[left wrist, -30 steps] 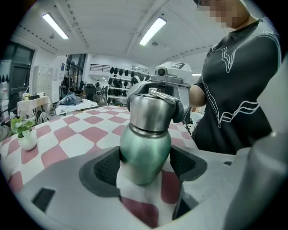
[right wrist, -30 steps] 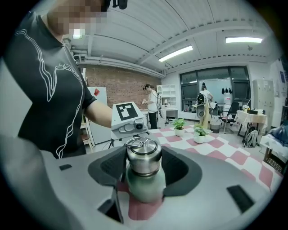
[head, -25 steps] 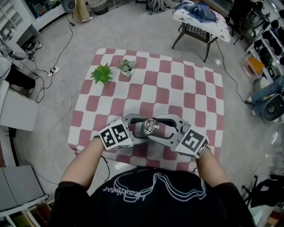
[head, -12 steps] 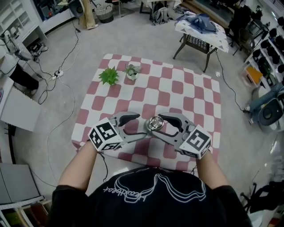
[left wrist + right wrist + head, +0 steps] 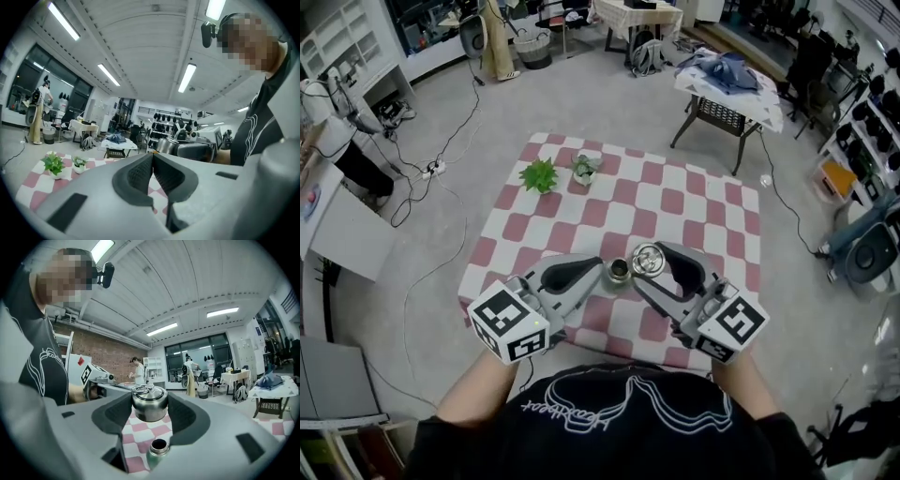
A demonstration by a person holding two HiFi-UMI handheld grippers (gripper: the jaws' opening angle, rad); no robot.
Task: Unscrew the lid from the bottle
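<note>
my right gripper (image 5: 651, 255) clamps the steel lid (image 5: 149, 408) between its pads, held clear above the bottle (image 5: 619, 270), which stands open-mouthed on the checked table (image 5: 703, 202) just below. my left gripper (image 5: 153, 164) has just closed on nothing, pads pressed together, hanging beside the bottle's neck. the lid sits level and apart from the mouth, so i judge the threads free and the unscrewing done. what seems left is setting the lid down without knocking the bottle, which nothing steadies.
</note>
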